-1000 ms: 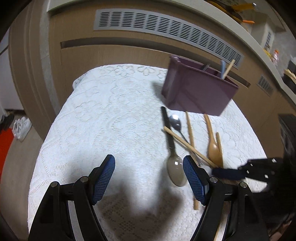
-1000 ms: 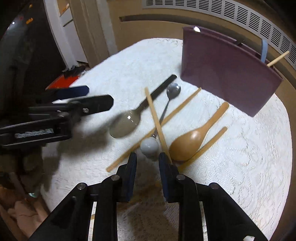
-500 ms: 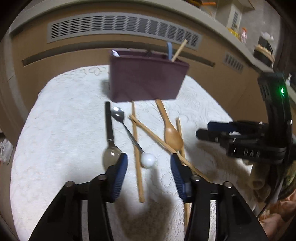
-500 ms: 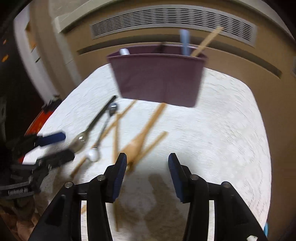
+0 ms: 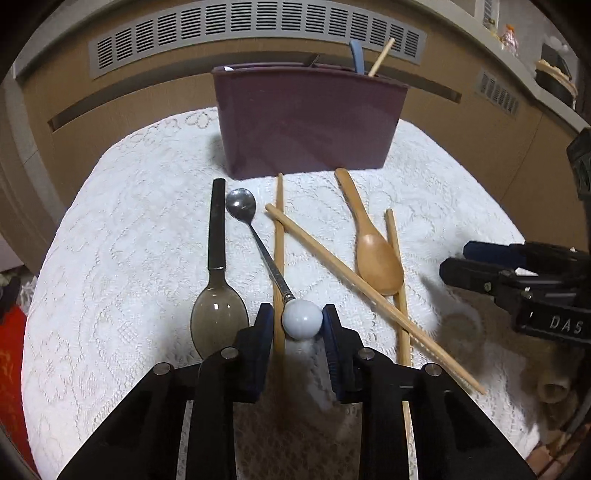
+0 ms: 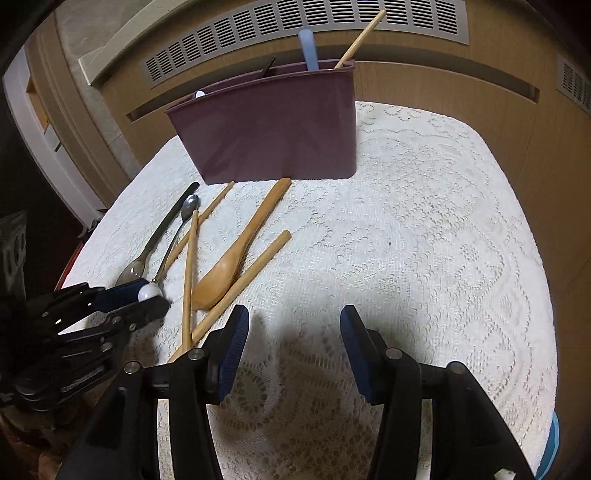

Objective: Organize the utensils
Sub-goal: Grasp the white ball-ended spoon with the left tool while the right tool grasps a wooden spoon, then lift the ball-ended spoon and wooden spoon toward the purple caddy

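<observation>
A purple utensil holder [image 5: 306, 118] stands at the back of the lace-covered table [image 5: 110, 258], with a blue handle and a chopstick in it. In front lie a black-handled spoon [image 5: 218, 266], a thin metal spoon [image 5: 258, 243] with a white ball end [image 5: 302, 318], a wooden spoon [image 5: 373, 247] and several chopsticks [image 5: 369, 291]. My left gripper [image 5: 297, 323] has its jaws closed around the white ball; the right pad touches it. My right gripper [image 6: 293, 328] is open and empty over bare cloth right of the utensils. The holder [image 6: 269, 125] also shows in the right wrist view.
Wooden cabinet fronts with grey vents [image 5: 251, 33] rise behind the table. The table edge curves down on all sides. The right gripper's body [image 5: 524, 280] sits at the right of the left view. A red item [image 5: 11, 354] lies on the floor at left.
My left gripper moved forward and narrowed onto the white ball end of the metal spoon. My right gripper swung right, away from the utensils, and opened wider.
</observation>
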`<state>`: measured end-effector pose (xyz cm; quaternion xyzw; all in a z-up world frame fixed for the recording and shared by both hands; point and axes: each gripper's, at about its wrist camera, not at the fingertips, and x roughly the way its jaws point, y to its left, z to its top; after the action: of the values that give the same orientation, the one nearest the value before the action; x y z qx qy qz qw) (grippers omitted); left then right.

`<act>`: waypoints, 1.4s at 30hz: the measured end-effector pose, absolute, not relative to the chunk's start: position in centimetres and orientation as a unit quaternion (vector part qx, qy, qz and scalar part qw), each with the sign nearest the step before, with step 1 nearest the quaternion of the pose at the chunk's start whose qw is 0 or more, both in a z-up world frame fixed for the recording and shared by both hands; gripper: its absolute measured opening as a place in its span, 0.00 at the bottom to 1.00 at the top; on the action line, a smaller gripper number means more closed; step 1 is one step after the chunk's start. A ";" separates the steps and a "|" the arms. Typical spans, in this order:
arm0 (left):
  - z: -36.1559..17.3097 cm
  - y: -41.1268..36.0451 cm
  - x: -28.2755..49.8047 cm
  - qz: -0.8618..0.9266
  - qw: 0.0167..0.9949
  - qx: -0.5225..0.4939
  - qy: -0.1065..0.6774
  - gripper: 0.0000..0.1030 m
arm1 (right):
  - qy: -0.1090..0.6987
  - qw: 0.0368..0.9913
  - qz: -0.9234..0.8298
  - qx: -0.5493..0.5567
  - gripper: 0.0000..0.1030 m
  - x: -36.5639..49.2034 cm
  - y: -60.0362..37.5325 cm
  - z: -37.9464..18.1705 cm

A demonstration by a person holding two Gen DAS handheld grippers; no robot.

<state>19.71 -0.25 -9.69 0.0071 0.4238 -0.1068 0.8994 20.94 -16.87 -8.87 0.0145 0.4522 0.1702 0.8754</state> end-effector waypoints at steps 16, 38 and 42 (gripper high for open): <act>-4.5 5.3 17.0 -0.122 0.927 -0.070 0.347 0.22 | 0.438 0.876 0.193 -0.061 0.42 26.0 -10.8 -8.2; -2.0 4.7 14.7 -0.133 0.938 -0.061 0.313 0.22 | 0.420 0.885 0.199 -0.026 0.10 23.2 -13.2 -4.3; -0.8 3.8 13.8 -0.140 0.942 -0.050 0.301 0.22 | 0.397 0.894 0.208 -0.005 0.10 21.1 -15.1 -2.4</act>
<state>13.80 3.84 -0.83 -0.0498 0.3006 -0.1401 0.9421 21.14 -15.07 -2.42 -0.0051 0.3971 0.2083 0.8938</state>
